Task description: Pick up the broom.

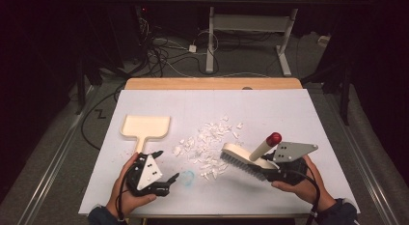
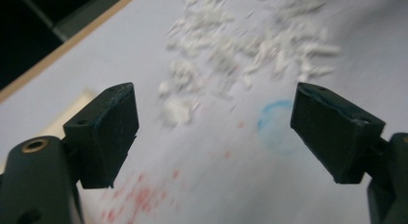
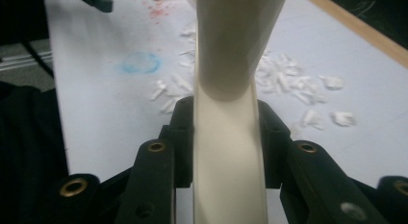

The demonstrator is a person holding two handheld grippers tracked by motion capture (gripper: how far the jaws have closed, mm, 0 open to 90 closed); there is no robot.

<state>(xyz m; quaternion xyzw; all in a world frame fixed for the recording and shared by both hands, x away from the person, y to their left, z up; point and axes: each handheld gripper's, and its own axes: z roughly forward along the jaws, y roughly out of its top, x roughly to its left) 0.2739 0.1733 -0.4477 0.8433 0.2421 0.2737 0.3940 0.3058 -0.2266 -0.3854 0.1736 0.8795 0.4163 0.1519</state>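
Right gripper [image 1: 266,168], lower right of the high view, is clamped on the cream body of the brush [image 1: 243,158], with the bristles along the brush's lower left edge and its red-tipped handle rising toward the upper right. In the right gripper view the jaws press on both sides of that cream body.

Left gripper [image 1: 166,165], lower left of the frame, stands spread wide, nothing between the jaws. The left gripper view shows bare white sheet and a faint blue ring [image 2: 274,124] in the gap.

The dustpan [image 1: 144,127] lies flat on the bench [image 1: 289,114], left of centre, its handle pointing down toward the left gripper, just apart from it. White scraps [image 1: 207,140] lie scattered mid-frame between dustpan and brush, some right beside the bristles.
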